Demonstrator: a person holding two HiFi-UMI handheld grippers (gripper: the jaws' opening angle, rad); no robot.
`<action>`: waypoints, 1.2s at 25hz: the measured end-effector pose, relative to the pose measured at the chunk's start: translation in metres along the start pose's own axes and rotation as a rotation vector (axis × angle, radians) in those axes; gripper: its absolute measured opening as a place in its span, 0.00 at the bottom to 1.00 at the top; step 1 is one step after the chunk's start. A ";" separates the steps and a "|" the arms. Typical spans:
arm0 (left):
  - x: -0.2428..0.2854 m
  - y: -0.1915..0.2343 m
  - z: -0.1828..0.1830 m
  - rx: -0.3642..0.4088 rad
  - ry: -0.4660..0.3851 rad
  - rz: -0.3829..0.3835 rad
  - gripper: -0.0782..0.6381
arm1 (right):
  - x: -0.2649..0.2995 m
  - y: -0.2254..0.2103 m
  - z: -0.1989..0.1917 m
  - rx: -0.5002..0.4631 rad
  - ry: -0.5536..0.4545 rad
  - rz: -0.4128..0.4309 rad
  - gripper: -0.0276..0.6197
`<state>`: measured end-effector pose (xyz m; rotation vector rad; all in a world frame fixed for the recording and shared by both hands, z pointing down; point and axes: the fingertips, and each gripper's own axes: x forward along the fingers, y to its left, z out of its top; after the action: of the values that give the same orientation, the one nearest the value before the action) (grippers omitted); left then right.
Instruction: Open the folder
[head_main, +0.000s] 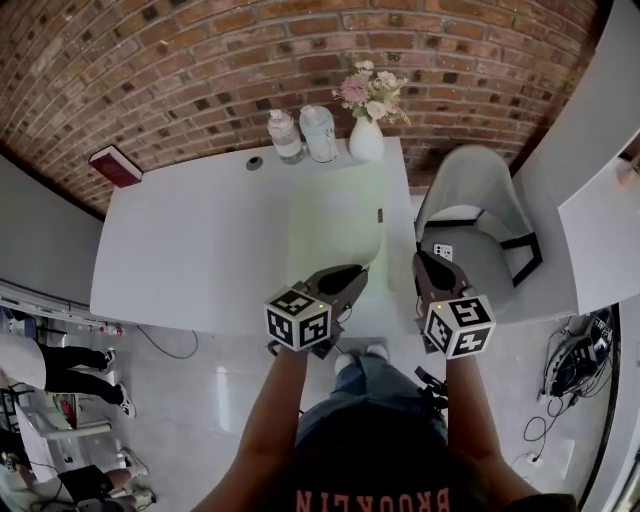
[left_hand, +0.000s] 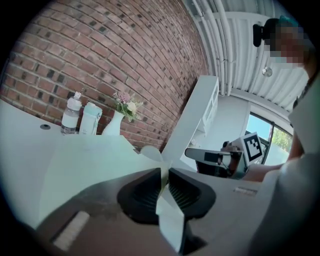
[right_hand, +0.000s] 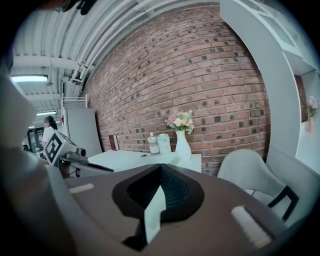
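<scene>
A pale green folder (head_main: 335, 225) lies on the white table (head_main: 190, 250), reaching its near right corner. My left gripper (head_main: 355, 272) is at the folder's near edge. In the left gripper view its jaws (left_hand: 165, 172) are shut on the folder's thin cover (left_hand: 95, 165), which spreads out ahead, raised, with a rounded tab beside the jaws. My right gripper (head_main: 425, 258) hangs just off the table's right edge, apart from the folder. Its jaws (right_hand: 160, 167) meet at the tips and I see nothing gripped there.
Two water bottles (head_main: 300, 135), a white vase of flowers (head_main: 366, 140) and a red book (head_main: 115, 165) stand along the table's far side by the brick wall. A light grey chair (head_main: 480, 215) stands right of the table, under the right gripper.
</scene>
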<state>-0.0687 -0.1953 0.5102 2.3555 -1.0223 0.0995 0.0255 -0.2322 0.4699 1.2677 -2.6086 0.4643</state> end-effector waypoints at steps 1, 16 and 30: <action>-0.004 0.000 0.003 0.005 -0.010 0.012 0.18 | 0.002 0.000 0.003 -0.001 -0.002 0.008 0.05; -0.058 0.009 0.040 0.029 -0.209 0.213 0.18 | 0.017 -0.006 0.016 0.007 0.006 0.099 0.05; -0.102 0.017 0.061 0.286 -0.217 0.546 0.14 | 0.017 -0.007 0.023 0.032 -0.025 0.114 0.05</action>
<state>-0.1617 -0.1702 0.4384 2.2972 -1.8471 0.2094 0.0200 -0.2572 0.4549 1.1453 -2.7159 0.5149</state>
